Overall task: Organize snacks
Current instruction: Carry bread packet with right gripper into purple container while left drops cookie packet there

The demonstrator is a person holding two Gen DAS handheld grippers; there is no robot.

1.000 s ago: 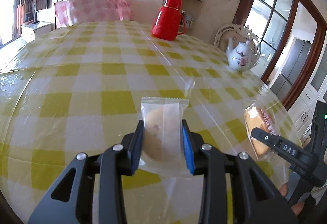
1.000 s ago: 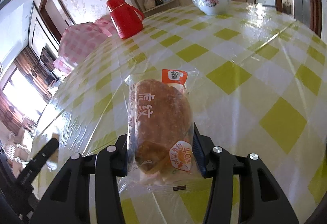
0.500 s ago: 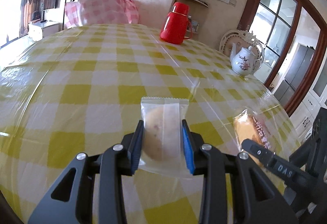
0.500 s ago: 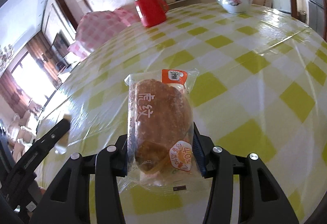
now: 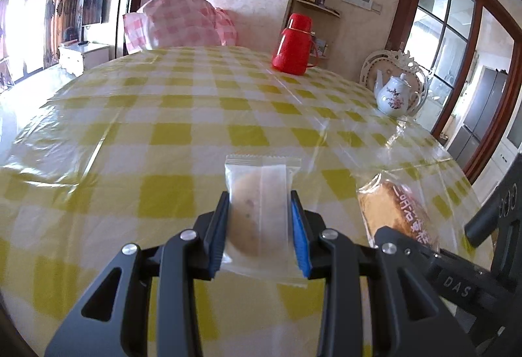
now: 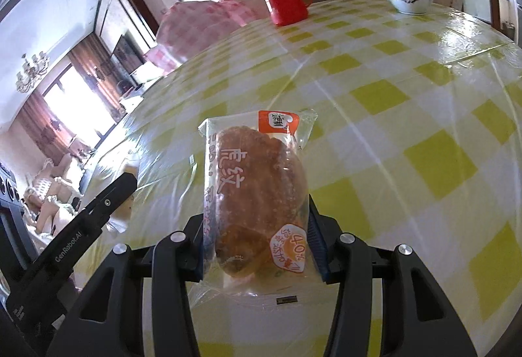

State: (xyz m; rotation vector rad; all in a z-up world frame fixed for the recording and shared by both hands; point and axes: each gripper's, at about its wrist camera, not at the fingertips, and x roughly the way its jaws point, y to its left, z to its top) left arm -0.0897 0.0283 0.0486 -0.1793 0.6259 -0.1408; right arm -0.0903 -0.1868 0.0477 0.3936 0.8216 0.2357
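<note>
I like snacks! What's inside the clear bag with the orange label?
A brown, crusty bread bun fills the clear bag. The white writing and round orange sticker cover parts of it, so any filling stays hidden.

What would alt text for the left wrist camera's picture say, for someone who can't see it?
A black two-finger gripper pinches a small clear-wrapped cookie packet above a yellow-and-white checked table. At right, a second gripper carries a wrapped bread; a red flask and a white floral teapot stand at the far edge.

Black claw (image 5: pixel 259 220) arms, blue pads (image 5: pixel 297 226), silver screws (image 5: pixel 190 235).
</note>
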